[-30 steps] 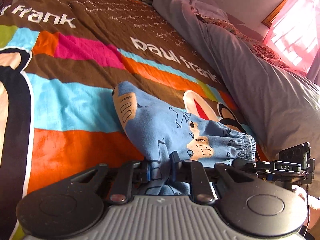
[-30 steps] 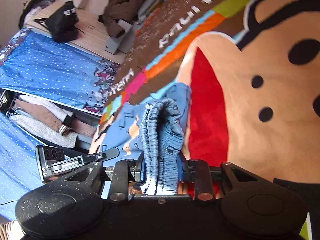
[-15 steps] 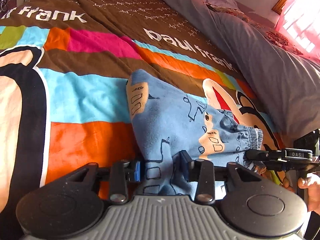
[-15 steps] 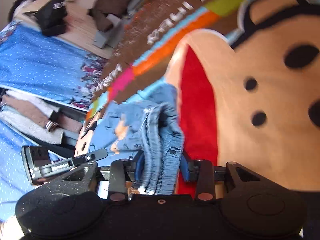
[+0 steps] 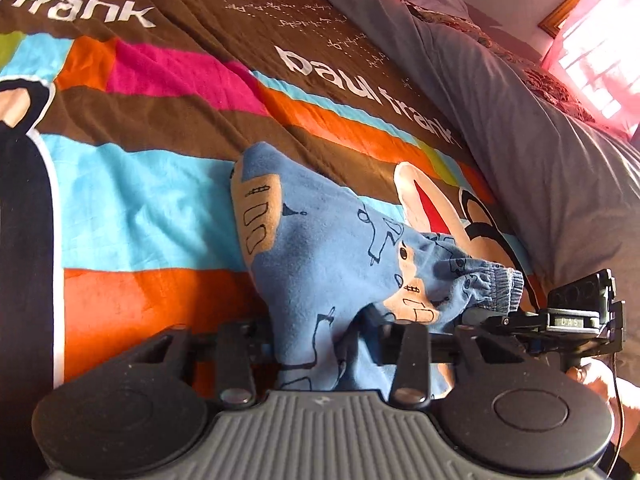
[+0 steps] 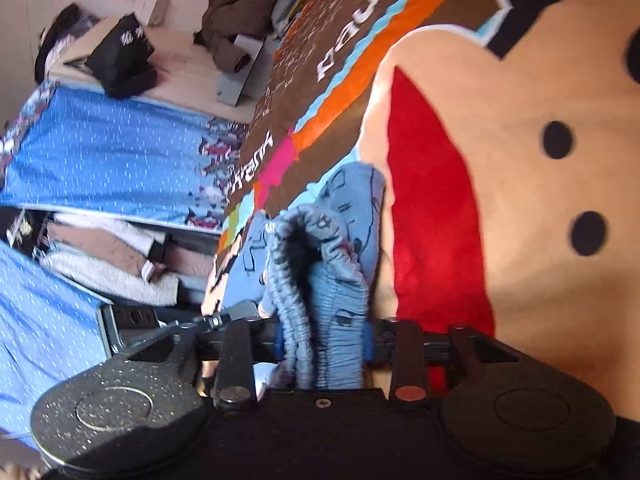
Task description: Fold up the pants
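1. Blue pants (image 5: 332, 256) lie bunched on the striped bedspread (image 5: 132, 208), long axis running from the near-left hem to the far-right waistband (image 6: 320, 280).
2. Left gripper (image 5: 324, 344): jaws closing, pants fabric between them, grasping the near leg end.
3. Right gripper (image 6: 324, 344): jaws closing, clamped on the ribbed waistband.
4. Both ends are held, neither hand is nearer; the fold likely turns on bringing the waistband end toward the hem along that axis.
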Available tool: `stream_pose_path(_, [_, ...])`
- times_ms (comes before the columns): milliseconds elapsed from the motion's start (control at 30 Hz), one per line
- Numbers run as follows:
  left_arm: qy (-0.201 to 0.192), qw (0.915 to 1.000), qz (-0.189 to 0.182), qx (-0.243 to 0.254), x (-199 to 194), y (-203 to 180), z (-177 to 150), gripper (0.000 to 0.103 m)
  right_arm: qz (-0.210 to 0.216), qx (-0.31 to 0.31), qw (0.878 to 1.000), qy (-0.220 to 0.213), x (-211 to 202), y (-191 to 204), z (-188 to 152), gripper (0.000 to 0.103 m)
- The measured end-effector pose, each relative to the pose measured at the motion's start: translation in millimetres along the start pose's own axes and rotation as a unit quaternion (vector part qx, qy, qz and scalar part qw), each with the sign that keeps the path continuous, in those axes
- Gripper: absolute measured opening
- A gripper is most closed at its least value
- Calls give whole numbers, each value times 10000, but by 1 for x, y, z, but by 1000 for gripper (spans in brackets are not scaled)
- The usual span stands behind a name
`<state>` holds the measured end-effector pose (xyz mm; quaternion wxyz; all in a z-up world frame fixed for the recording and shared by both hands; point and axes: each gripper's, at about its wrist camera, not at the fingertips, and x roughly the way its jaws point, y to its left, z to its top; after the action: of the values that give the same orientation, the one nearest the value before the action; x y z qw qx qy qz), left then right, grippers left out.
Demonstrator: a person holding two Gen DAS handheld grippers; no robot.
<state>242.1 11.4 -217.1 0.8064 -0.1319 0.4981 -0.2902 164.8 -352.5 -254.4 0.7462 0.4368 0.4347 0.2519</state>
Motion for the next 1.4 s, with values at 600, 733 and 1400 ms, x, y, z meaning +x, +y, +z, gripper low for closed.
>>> stream_pose_path(600, [-826,9961,-21,299,-56,-22,32,18,179,-847,9952,-452,-15,74,34,30])
stream_pose_path(733, [-916,9946,91,474,-54,-24,61,18,270,-898,9939,-581,-5,83,59,30])
stream_pose_path(1400, [-891,9853,1390,434,55,40,171,58,-906,-734,9910,-650,116,27,220,51])
